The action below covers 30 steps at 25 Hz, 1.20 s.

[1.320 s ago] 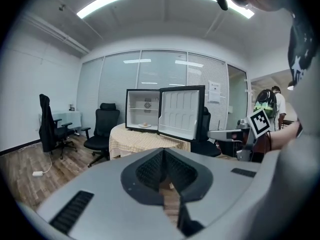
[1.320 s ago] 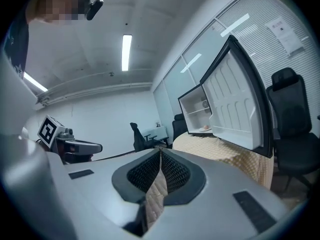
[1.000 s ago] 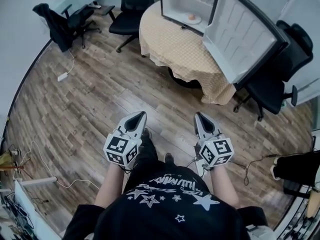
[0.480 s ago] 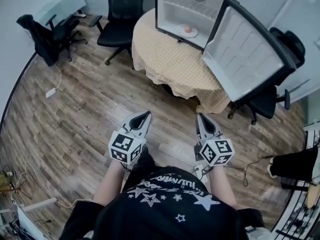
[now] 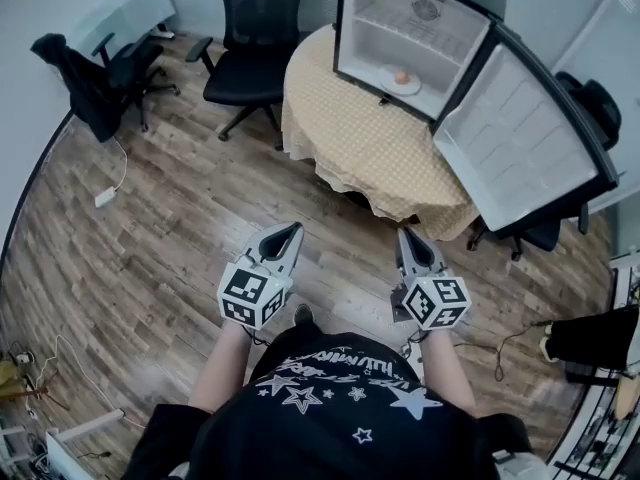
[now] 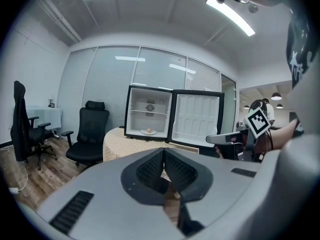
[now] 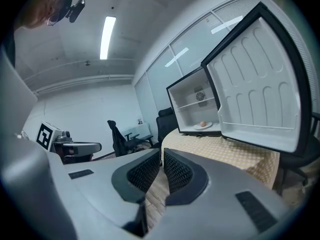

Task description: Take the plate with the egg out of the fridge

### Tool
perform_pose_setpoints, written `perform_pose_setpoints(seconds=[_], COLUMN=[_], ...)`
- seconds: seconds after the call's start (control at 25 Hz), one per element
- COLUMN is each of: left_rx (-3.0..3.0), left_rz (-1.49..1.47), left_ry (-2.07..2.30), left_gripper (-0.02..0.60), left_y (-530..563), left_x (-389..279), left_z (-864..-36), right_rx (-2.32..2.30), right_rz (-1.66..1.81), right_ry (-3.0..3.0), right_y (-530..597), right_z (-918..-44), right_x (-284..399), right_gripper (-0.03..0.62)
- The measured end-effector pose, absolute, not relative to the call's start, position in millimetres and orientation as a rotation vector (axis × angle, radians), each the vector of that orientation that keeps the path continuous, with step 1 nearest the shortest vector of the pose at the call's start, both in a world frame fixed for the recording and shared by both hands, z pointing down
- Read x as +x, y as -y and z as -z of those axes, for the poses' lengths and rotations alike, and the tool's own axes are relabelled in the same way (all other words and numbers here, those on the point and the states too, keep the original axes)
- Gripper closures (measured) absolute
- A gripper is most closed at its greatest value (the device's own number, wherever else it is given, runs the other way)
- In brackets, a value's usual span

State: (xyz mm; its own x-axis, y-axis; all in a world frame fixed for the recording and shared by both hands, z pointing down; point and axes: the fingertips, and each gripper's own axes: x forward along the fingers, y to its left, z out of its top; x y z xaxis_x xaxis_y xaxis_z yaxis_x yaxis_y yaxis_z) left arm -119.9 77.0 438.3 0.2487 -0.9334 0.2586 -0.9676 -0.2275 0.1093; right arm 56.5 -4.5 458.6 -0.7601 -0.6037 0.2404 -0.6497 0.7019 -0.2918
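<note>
**Wooden floor** (image 5: pixel 180 228). Open ground separates the person from the furniture.

**Round table** (image 5: pixel 350 138), yellow cloth. It sits slightly lower in the head view than a second ago, and its near edge has drawn closer to the grippers. Judged an approach under way, with reaching distance not yet gained.

**Fridge** (image 5: pixel 385 13), small, at the tabletop's far edge. Its door (image 5: pixel 525 138) already hangs wide to the right, so no opening step appears to remain.

**Office chair** (image 5: pixel 250 28), black, at the table's far-left edge, clear of the direct path.

**Left gripper** (image 5: pixel 288 230). Jaws pressed together, nothing between them, carried low before the torso as a second ago.

**Right gripper** (image 5: pixel 407 236). Jaws likewise closed on nothing, level with its partner.

**Plate** (image 5: pixel 400 83), white, on the fridge's bottom shelf near the front lip. It lies well apart from both sets of jaws, straight ahead across the tabletop. Both grippers must spread before any pickup.

**Egg** (image 5: pixel 401 76), resting on the plate's middle.
</note>
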Motion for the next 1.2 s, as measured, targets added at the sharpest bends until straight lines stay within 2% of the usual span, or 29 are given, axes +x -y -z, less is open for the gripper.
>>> perform_pose_setpoints(seconds=[0.28,0.48,0.8,1.2], left_rx=[2.267,2.275,2.261,2.274], left_rz=[-0.194,-0.205,-0.230,-0.276], left_ry=[1.777,1.759,1.723,1.754], left_gripper=[0.574,0.574,0.574,0.574], left_y=[-77,-76,-49,42], left_x=[-173,-194,-194,-199], left_z=[-442,-448,-459,-443], right_rx=[1.039,1.049,1.070,1.024], right_rz=[-0.562,-0.566,-0.620,-0.680], right_ry=[2.788,2.779,2.754,2.814], right_y=[11,10,40,146], right_z=[-455,-460,-471,-469], right_x=[1,-15,-15,-42], right_gripper=[0.566,0.566,0.566,0.566])
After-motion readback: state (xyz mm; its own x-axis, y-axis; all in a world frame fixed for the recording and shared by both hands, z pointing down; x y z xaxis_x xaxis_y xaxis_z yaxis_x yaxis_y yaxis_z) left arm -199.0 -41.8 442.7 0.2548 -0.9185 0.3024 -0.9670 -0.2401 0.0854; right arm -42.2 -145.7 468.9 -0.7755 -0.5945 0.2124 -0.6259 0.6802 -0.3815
